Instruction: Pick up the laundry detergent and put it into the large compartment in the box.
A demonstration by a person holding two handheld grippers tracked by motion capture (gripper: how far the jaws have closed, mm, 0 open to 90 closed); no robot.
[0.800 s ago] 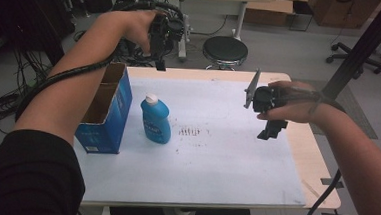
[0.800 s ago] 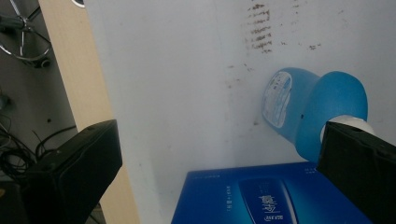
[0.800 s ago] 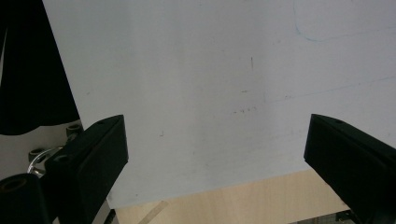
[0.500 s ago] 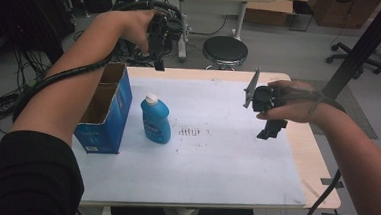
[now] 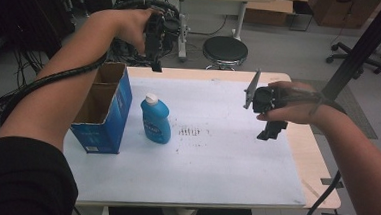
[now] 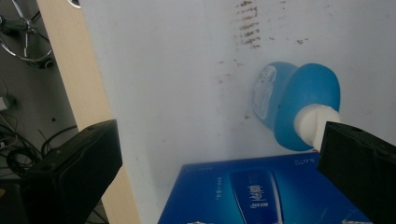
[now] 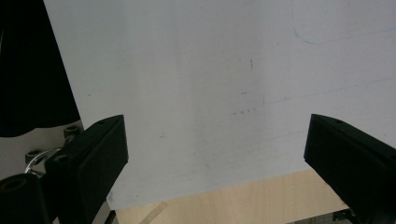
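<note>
Since the earlier frame almost nothing has moved: the left gripper (image 5: 157, 35) still hangs high over the open blue carton (image 5: 103, 109), jaws wide and empty. The blue bottle (image 5: 156, 120) stands just beside the carton (white cap up) on the bench (image 5: 235, 155). The right gripper (image 5: 271, 112) hovers apart, jaws wide

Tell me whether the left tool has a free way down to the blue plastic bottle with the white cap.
Probably yes. The left tool hangs open above the table's far edge, holding nothing. The blue plastic bottle stands upright, cap bare, close beside the open blue cardboard box, which may crowd one jaw.
</note>
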